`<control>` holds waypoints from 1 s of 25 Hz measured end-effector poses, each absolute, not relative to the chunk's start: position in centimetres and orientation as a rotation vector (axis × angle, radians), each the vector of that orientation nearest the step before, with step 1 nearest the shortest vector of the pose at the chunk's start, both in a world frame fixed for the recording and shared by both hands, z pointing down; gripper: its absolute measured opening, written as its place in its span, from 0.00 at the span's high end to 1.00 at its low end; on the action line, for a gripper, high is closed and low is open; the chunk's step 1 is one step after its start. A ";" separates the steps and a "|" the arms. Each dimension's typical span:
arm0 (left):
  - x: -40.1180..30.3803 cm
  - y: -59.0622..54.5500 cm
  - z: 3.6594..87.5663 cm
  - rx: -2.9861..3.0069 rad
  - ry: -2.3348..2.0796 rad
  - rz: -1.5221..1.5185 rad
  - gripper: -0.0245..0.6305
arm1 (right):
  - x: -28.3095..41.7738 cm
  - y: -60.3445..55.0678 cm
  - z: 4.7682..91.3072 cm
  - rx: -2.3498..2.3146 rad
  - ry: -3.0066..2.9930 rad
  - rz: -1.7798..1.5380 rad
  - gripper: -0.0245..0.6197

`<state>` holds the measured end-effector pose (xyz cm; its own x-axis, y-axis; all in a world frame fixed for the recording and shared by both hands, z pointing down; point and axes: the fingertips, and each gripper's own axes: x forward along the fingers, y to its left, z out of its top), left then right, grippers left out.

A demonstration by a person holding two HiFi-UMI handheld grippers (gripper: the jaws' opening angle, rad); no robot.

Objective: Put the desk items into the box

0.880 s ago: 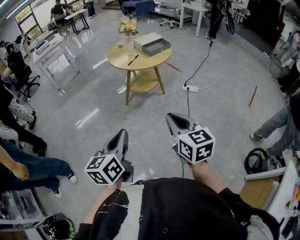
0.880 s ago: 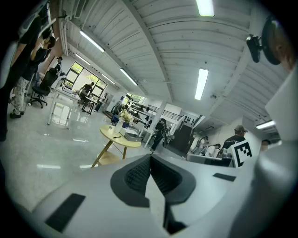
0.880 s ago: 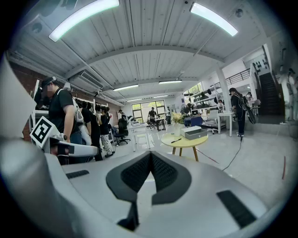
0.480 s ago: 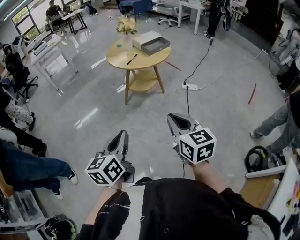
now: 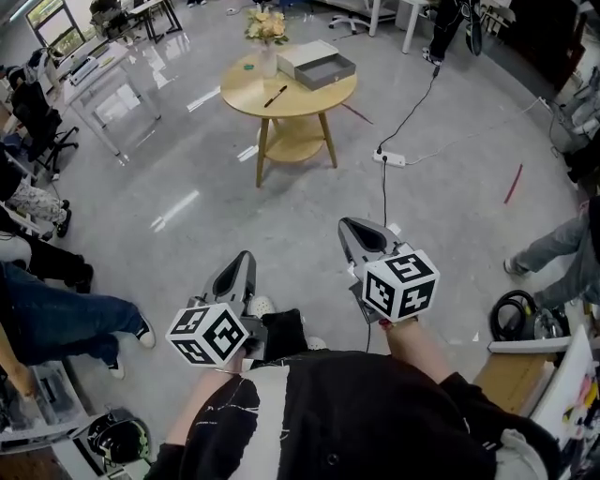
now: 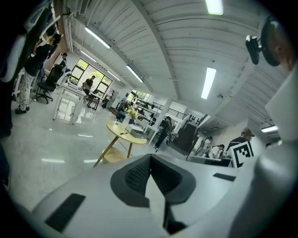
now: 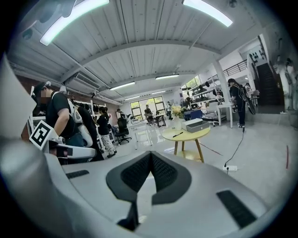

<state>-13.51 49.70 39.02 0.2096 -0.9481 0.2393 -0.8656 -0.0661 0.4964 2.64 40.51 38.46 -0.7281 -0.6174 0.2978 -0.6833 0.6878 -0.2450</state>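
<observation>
The left gripper (image 5: pixel 246 259) and right gripper (image 5: pixel 350 226) are closed on nothing, well apart from the counter (image 5: pixel 302 99), box (image 5: pixel 317 66) at its far edge.

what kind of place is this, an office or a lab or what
Probably an open-plan lab or workshop office: a wide polished floor, white desks near the windows, a power strip with its cable trailing across the floor, and a round wooden table standing alone in the open.

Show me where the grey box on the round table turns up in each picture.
Head view: grey box, top centre, on the round table.
Left gripper view: grey box, left of centre, small.
Right gripper view: grey box, right of centre.
Shared landmark: the flowers beside it.
</observation>
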 end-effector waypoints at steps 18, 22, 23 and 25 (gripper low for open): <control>-21.6 36.2 39.6 1.973 -1.578 -0.196 0.95 | -4.9 29.1 39.6 1.117 -2.619 0.588 0.95; -23.9 32.5 38.4 2.006 -1.553 -0.199 0.95 | -6.7 26.0 38.5 1.166 -2.623 0.584 0.95; -24.5 31.7 38.0 2.014 -1.547 -0.201 0.95 | -7.2 25.4 38.2 1.178 -2.622 0.585 0.95; -25.7 30.0 37.4 2.034 -1.552 -0.202 0.95 | -8.0 24.0 37.8 1.204 -2.618 0.583 0.95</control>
<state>-25.72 29.99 37.37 0.3164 -0.9241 0.2144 -0.8384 -0.1666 0.5189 -7.95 24.02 37.79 -0.6478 -0.6822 0.3390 -0.7616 0.5901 -0.2678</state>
